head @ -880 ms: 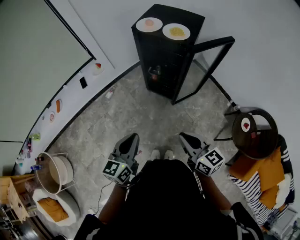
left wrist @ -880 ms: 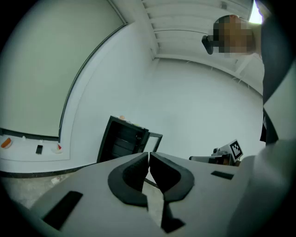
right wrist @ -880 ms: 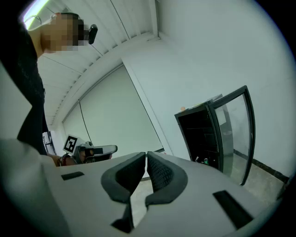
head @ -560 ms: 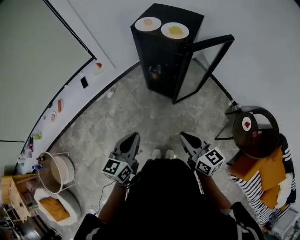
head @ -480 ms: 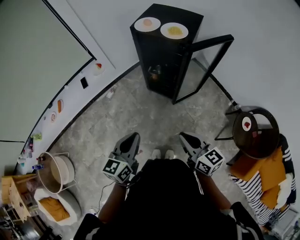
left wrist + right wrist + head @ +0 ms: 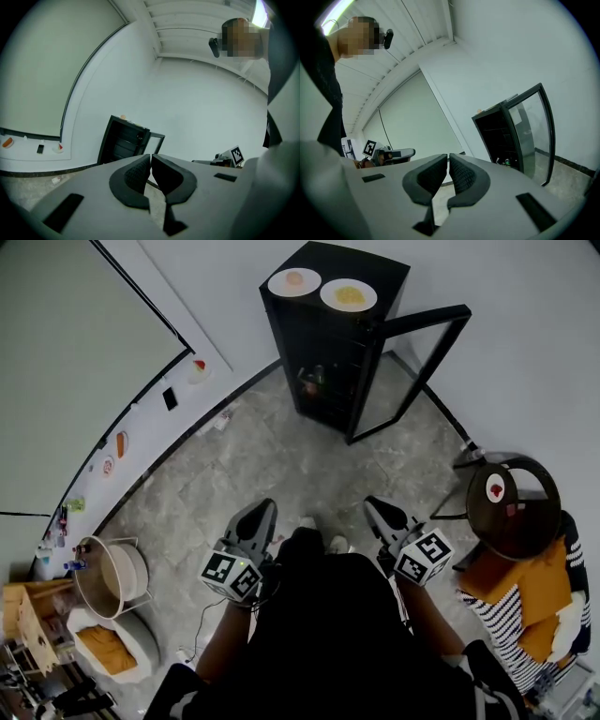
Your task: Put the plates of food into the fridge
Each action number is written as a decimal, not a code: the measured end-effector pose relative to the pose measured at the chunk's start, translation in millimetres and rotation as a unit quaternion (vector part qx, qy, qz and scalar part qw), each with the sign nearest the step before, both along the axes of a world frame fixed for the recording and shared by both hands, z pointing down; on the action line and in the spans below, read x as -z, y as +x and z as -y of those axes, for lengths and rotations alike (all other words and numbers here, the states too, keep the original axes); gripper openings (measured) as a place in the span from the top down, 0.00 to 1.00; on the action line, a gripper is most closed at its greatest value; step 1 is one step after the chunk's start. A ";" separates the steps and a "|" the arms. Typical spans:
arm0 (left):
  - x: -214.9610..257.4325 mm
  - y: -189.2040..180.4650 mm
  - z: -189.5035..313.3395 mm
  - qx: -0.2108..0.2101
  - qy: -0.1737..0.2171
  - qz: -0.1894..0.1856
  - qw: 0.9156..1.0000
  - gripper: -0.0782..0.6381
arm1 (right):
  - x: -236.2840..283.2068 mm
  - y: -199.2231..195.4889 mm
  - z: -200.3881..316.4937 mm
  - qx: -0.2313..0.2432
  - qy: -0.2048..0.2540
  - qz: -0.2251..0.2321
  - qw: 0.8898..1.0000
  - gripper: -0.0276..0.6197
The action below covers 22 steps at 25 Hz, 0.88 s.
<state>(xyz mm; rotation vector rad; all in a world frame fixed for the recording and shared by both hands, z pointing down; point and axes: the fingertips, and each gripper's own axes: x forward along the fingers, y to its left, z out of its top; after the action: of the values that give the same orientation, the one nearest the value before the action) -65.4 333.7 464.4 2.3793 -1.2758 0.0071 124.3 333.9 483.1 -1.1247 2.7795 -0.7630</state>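
Note:
A black fridge [image 6: 333, 352] stands far ahead by the wall with its glass door [image 6: 422, 371] swung open to the right. On its top sit two white plates: one with pinkish food [image 6: 293, 281], one with yellow food [image 6: 349, 295]. My left gripper [image 6: 260, 515] and right gripper [image 6: 378, 509] are held side by side close to my body, well short of the fridge, both shut and empty. The left gripper view shows the fridge [image 6: 123, 145] beyond its closed jaws. In the right gripper view the fridge [image 6: 504, 138] and its door [image 6: 536, 133] are at the right.
A round dark table [image 6: 511, 521] at the right carries a small plate with red food [image 6: 495, 487]. An orange-cushioned seat [image 6: 520, 592] stands beside it. A white ledge [image 6: 141, 418] with small items runs along the left wall. A large pot on a stand [image 6: 111, 577] is at the lower left.
The head view has shifted slightly, so the fridge sits a touch higher and the grippers a little lower in the picture. Both grippers stay shut and empty.

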 end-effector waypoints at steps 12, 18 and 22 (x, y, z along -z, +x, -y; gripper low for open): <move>-0.1 -2.6 62.1 -0.006 0.012 -0.011 1.000 0.85 | 1.5 -11.4 51.4 0.006 -0.003 -0.009 1.000 0.91; -8.1 -9.2 130.3 -0.026 0.007 -0.016 1.000 0.85 | -0.6 -30.6 111.8 -0.002 -0.003 -0.010 1.000 0.91; -9.9 -15.9 178.9 -0.044 -0.003 -0.017 0.999 0.85 | 8.0 -47.8 159.1 -0.009 0.002 -0.012 1.000 0.91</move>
<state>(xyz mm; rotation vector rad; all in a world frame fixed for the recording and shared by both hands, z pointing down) -81.3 154.8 474.3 2.4179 -1.1541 -0.0036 76.5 174.7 475.1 -1.1636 2.7859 -0.7464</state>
